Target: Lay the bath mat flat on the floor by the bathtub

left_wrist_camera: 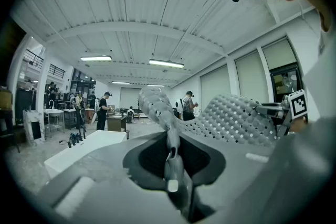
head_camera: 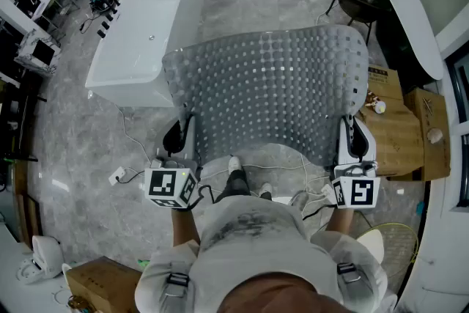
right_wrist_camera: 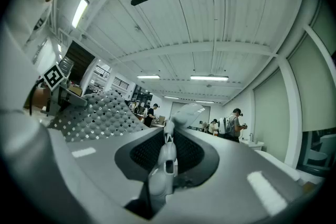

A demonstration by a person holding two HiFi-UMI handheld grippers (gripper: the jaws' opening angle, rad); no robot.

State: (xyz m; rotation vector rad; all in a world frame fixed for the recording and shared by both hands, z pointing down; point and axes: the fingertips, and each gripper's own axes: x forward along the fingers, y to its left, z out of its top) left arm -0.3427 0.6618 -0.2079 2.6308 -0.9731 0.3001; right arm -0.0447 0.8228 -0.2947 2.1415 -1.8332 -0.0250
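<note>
The left gripper (head_camera: 183, 133) and the right gripper (head_camera: 353, 134) each have their jaws clamped on a near corner of the grey perforated bath mat (head_camera: 271, 84). The mat hangs spread between them above the marble floor (head_camera: 242, 4), just beside the white bathtub (head_camera: 146, 26).

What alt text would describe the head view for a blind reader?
A person holds a grey studded bath mat spread in the air, left gripper and right gripper each clamped on a near corner. A white bathtub stands beyond, to the left.
</note>
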